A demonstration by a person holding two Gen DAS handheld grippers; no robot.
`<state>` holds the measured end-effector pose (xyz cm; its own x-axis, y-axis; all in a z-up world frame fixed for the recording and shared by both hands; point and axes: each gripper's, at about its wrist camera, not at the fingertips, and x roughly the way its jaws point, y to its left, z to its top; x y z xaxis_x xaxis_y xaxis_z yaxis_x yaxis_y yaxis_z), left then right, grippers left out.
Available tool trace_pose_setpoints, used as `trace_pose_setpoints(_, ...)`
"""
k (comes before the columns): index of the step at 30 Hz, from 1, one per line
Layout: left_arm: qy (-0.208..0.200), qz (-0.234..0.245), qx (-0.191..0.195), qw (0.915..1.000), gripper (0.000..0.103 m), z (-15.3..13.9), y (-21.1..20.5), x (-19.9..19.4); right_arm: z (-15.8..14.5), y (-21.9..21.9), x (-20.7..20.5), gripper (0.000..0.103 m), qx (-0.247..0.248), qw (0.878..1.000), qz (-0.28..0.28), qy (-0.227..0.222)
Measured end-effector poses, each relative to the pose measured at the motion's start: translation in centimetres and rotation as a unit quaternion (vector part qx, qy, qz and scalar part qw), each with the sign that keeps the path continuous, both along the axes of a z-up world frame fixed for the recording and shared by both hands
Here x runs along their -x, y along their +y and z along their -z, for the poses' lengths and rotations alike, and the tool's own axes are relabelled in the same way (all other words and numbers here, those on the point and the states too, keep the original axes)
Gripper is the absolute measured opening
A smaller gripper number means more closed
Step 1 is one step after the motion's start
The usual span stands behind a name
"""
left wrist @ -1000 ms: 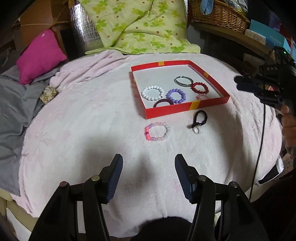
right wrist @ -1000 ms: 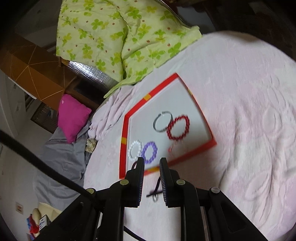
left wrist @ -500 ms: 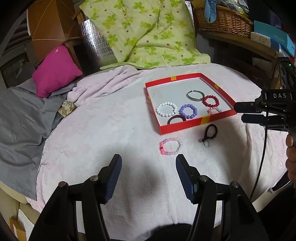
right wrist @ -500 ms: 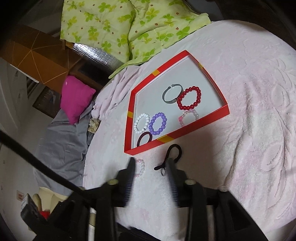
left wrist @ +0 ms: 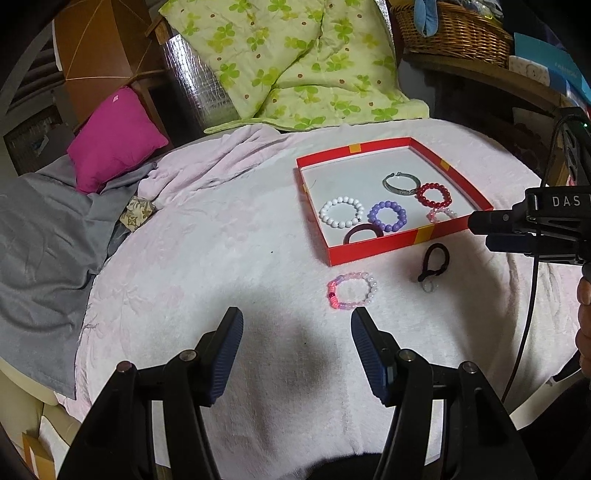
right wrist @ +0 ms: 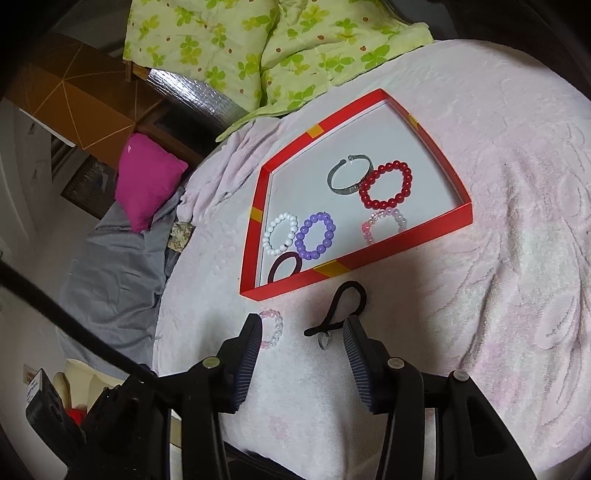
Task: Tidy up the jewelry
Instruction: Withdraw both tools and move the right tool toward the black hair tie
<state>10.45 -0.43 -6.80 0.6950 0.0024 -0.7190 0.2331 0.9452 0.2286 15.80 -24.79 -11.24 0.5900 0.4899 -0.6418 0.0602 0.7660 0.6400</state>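
A shallow red box (left wrist: 373,252) (right wrist: 354,267) sits on the pink blanket and holds several bracelets: white, purple, red, silver, a pale pink one and a dark hair tie. In front of it lie a pink bead bracelet (left wrist: 351,291) (right wrist: 272,329) and a black hair tie (left wrist: 433,263) (right wrist: 341,306). My left gripper (left wrist: 296,325) is open and empty, just short of the pink bracelet. My right gripper (right wrist: 302,330) (left wrist: 484,232) is open and empty, hovering over the black hair tie.
A green floral quilt (left wrist: 295,62) lies behind the box. A magenta pillow (left wrist: 114,140) and grey cloth (left wrist: 40,236) lie at the left. A wicker basket (left wrist: 454,29) stands at the back right. A black cable (left wrist: 532,295) hangs from the right gripper.
The right gripper has opened and drawn back from the box to above the black hair tie. The left gripper's view has pulled back and shifted left; it stays open.
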Motion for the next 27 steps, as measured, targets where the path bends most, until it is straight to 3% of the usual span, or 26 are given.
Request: trace_pose_setpoints(27, 0.049, -0.032, 0.013, 0.9982, 0.062, 4.6, 2.0, -3.9, 2.2, 0.9, -2.3, 0.050, 0.016, 0.999, -0.008, 0.041)
